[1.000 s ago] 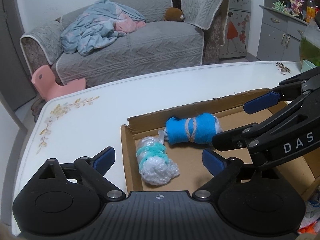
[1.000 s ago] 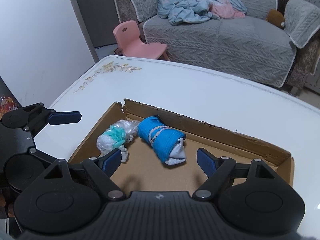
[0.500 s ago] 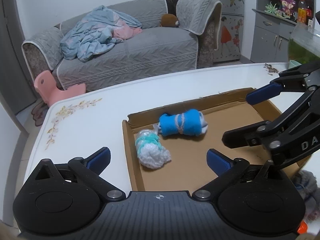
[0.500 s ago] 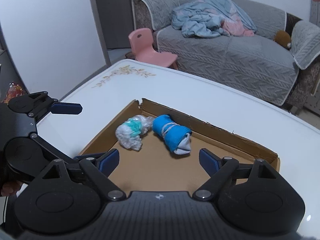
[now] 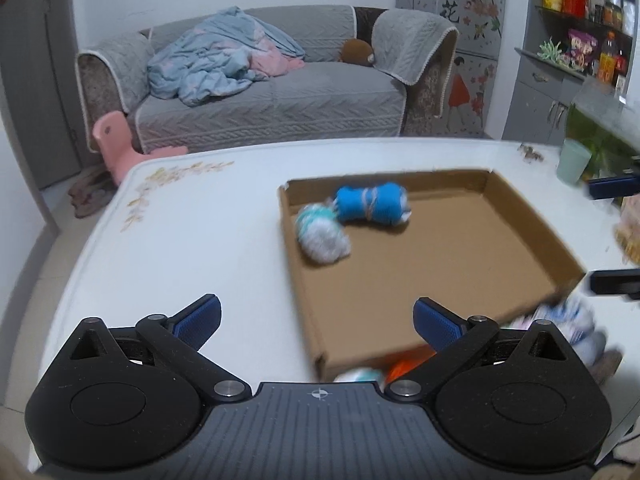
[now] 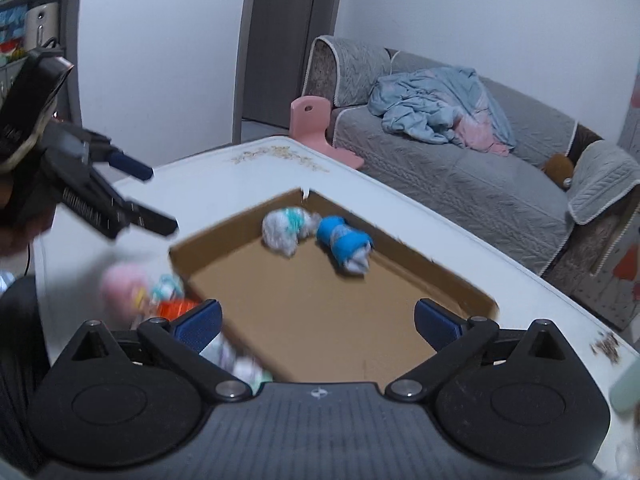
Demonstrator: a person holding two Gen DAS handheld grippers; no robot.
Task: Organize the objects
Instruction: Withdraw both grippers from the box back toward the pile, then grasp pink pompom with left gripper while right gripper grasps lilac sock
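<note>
A shallow cardboard box (image 5: 298,276) lies on the white table. In its far left corner lie a blue sock roll (image 5: 370,204) and a white and teal roll (image 5: 320,232), side by side. My left gripper (image 5: 316,314) hovers open over the box's near left corner, with nothing between its fingers. My right gripper (image 6: 318,316) hangs over the box (image 6: 320,312) from the other side; its jaws are opening and hold nothing. The blue roll (image 6: 344,244) and the white roll (image 6: 286,230) lie well ahead of it. Blurred loose bundles (image 6: 124,288) sit outside the box's near edge.
An orange bundle (image 5: 404,364) and pale ones (image 5: 572,320) lie against the box's near wall. A pale green cup (image 5: 574,160) and crumbs (image 5: 530,154) are at the table's far right. A grey sofa (image 5: 272,100) and a pink chair (image 5: 116,140) stand behind the table.
Both grippers have drawn back from the two rolls, which now look farther off. The right gripper's jaws have widened. Loose bundles by the box's near edge have come into view.
</note>
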